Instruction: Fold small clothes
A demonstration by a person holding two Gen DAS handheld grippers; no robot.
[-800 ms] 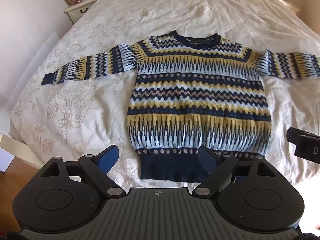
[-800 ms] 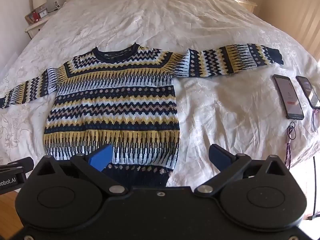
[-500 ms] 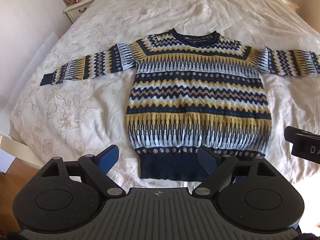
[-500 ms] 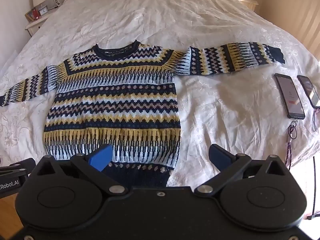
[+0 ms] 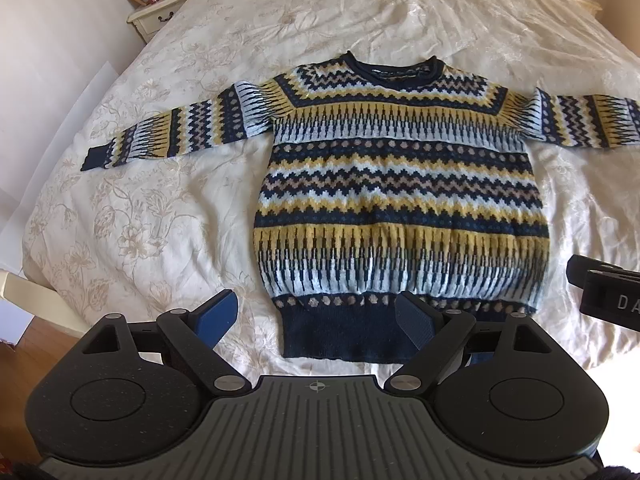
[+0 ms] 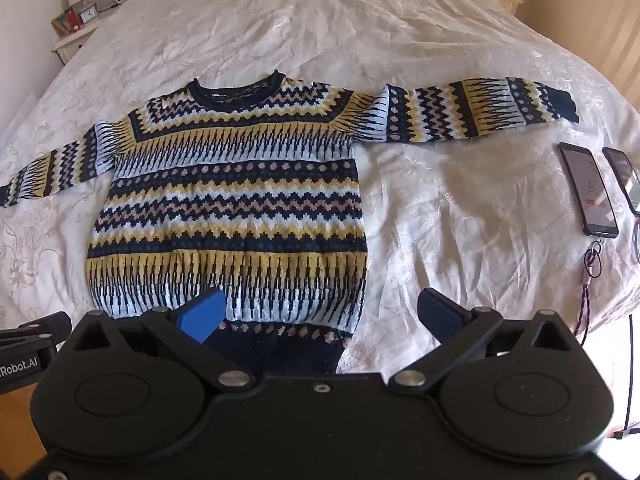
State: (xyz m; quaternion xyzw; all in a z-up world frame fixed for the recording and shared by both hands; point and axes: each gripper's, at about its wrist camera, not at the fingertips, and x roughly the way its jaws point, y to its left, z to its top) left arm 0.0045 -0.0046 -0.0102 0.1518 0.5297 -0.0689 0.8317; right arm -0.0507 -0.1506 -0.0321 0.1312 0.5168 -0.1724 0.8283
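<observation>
Left wrist view: the sweater (image 5: 400,200) lay flat, face up, on the bed (image 5: 160,200), neckline away from the camera, navy hem nearest. Both sleeves were stretched straight out sideways; the left sleeve (image 5: 176,132) ended in its navy cuff on the floral cover. No fold was visible anywhere. The left gripper (image 5: 316,316) hung above the hem, jaws wide with nothing between them, one blue pad over bare bedding, the other over the hem band. A black part of the right gripper (image 5: 604,296) showed at the frame's edge. A nightstand (image 5: 160,12) stood by the head of the bed.

Right wrist view: same garment, its body left of centre. The right sleeve (image 6: 472,112) ran out flat toward two phones (image 6: 588,188) lying on the cover, well apart from the cuff. The right gripper (image 6: 320,312) was wide open and empty, poised over the sweater's lower right corner.

Judgement: the garment looked spread and smoothed, ready; folding proper had not begun. Sleeves, sides and the hem-to-neck fold all appeared left to do.
</observation>
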